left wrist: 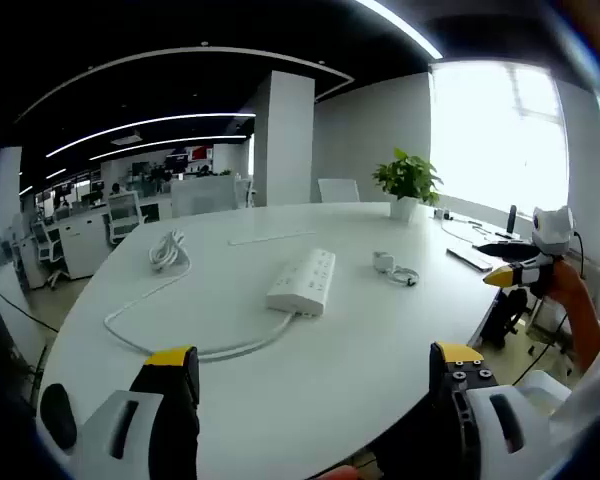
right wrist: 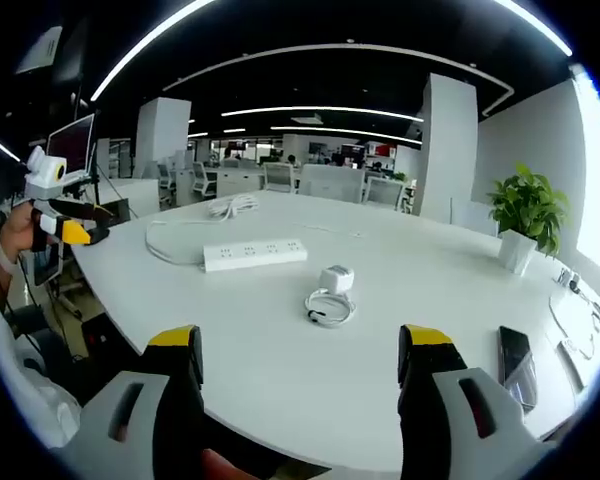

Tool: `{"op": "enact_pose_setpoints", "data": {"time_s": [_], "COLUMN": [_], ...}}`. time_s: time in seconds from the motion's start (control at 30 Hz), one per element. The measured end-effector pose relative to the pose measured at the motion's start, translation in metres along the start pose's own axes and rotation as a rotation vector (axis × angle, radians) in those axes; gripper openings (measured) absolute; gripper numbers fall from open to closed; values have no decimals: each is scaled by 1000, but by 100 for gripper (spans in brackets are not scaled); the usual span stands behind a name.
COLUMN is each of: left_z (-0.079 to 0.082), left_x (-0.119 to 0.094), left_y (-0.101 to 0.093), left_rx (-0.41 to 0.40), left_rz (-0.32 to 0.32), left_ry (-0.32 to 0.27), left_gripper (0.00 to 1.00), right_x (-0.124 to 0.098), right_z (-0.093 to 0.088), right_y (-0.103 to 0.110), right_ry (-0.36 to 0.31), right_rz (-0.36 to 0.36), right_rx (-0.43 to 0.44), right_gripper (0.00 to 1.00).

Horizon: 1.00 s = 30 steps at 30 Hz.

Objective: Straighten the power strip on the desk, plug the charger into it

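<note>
Charger (right wrist: 335, 279) ahead of open right hand-held gripper (right wrist: 300, 365).

One power strip (right wrist: 254, 253), one charger (right wrist: 335, 279) with coiled cable, one potted plant (right wrist: 526, 215), one phone (right wrist: 514, 354), two tongs (right wrist: 298, 352) (left wrist: 315, 364).

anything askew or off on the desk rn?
The power strip lies slanted to the desk edge in the left gripper view, its cord looping loosely to a coiled bundle. The charger sits unplugged beside it, cable coiled. Nothing looks spilled or damaged. Both grippers hang open, off the desk.
</note>
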State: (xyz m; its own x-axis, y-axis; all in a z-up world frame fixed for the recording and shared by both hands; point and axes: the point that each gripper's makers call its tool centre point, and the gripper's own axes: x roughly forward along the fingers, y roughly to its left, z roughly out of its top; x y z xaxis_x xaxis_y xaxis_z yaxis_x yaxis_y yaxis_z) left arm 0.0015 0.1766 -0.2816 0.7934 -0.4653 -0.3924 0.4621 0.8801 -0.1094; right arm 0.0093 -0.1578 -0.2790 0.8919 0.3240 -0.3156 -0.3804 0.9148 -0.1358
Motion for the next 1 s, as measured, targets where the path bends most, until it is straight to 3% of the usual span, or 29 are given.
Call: {"op": "enact_pose_setpoints", "data": {"time_s": [0.27, 0.53, 0.73, 1.0], "left_z": [-4, -2, -9, -7], "left_x": [2, 0, 0, -2], "left_y": [9, 12, 14, 14], "left_rx": [-20, -36, -33, -32], "left_rz": [17, 21, 26, 30], "left_ry": [14, -4, 17, 16], "left_gripper": [96, 96, 96, 96], "right_x": [7, 11, 14, 14], "right_z": [9, 11, 10, 10], "right_y": [4, 7, 10, 9], "right_ry": [-30, -25, -13, -20], "right_rz": [10, 4, 15, 17], "right_rx": [-3, -20, -26, -15], "right_gripper": [78, 77, 76, 76]}}
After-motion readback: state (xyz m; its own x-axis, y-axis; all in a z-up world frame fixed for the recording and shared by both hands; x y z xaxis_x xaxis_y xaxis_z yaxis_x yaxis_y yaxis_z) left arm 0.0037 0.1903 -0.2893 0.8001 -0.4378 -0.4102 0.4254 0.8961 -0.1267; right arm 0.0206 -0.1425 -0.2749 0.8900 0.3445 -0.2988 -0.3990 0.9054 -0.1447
